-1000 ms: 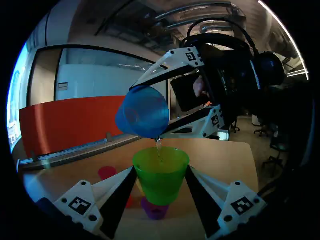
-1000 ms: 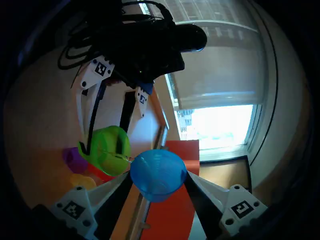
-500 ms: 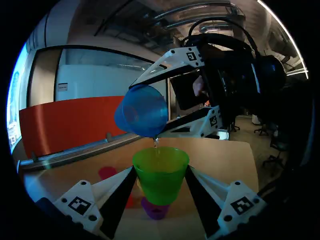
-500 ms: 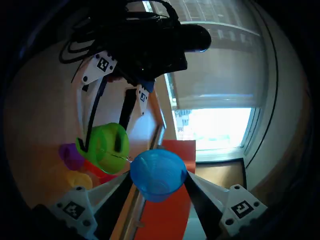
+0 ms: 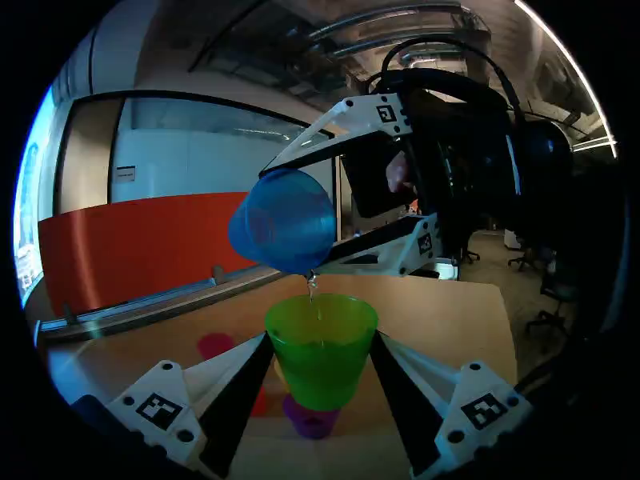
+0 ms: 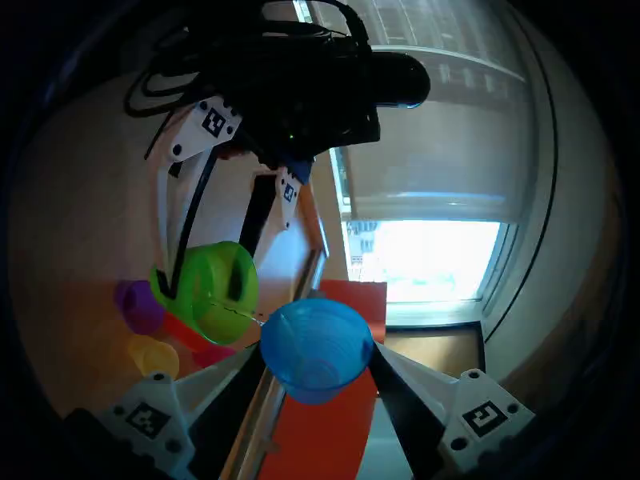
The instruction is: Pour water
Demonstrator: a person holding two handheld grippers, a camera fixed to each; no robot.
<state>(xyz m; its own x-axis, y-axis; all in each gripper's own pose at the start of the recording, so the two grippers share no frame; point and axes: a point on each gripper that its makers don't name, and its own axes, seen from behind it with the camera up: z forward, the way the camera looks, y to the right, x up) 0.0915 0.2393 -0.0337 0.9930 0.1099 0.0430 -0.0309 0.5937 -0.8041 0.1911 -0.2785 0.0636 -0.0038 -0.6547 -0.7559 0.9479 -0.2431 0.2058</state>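
Water drips in a thin line from the blue cup into the green cup. The right gripper is clamped on the blue cup, with one finger on each side. It holds the cup tipped over, just above the green cup. The left gripper is clamped on the green cup and holds it standing straight, up above the wooden table. A purple cup sits on the table, just below the green cup in the left gripper view. A pink cup is near it, to the left. In the right gripper view, a yellow cup stands beside the purple one. An orange wall is behind the table.
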